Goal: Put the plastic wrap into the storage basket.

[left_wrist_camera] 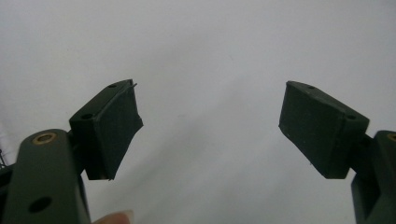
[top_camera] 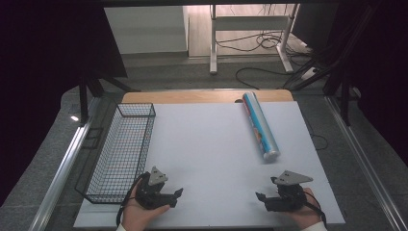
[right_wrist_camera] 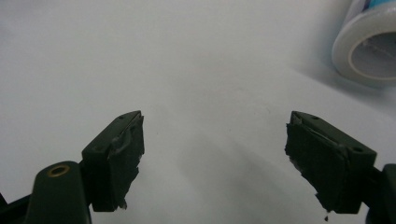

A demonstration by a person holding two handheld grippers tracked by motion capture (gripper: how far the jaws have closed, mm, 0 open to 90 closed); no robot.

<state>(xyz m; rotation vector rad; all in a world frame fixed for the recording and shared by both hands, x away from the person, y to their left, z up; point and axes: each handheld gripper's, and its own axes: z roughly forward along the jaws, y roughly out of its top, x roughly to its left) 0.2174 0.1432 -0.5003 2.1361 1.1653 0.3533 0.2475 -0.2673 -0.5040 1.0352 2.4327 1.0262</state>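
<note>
A long roll [top_camera: 260, 126] in a blue printed wrapper lies on the white table top [top_camera: 211, 159] at the right, its near end towards me. In the right gripper view that open end of the roll [right_wrist_camera: 369, 44] sits at the top right, well beyond the jaws. My left gripper [top_camera: 176, 196] rests at the front left beside the basket, jaws apart, nothing between them. The left gripper [left_wrist_camera: 210, 126] faces bare white surface. My right gripper [top_camera: 260, 199] rests at the front right, jaws also apart and empty. The right gripper [right_wrist_camera: 215, 154] hovers over bare table.
A black wire basket [top_camera: 120, 149] stands along the table's left edge, with nothing inside that I can see. Beyond the table's far wooden edge [top_camera: 202, 96] are desk legs and cables on the floor.
</note>
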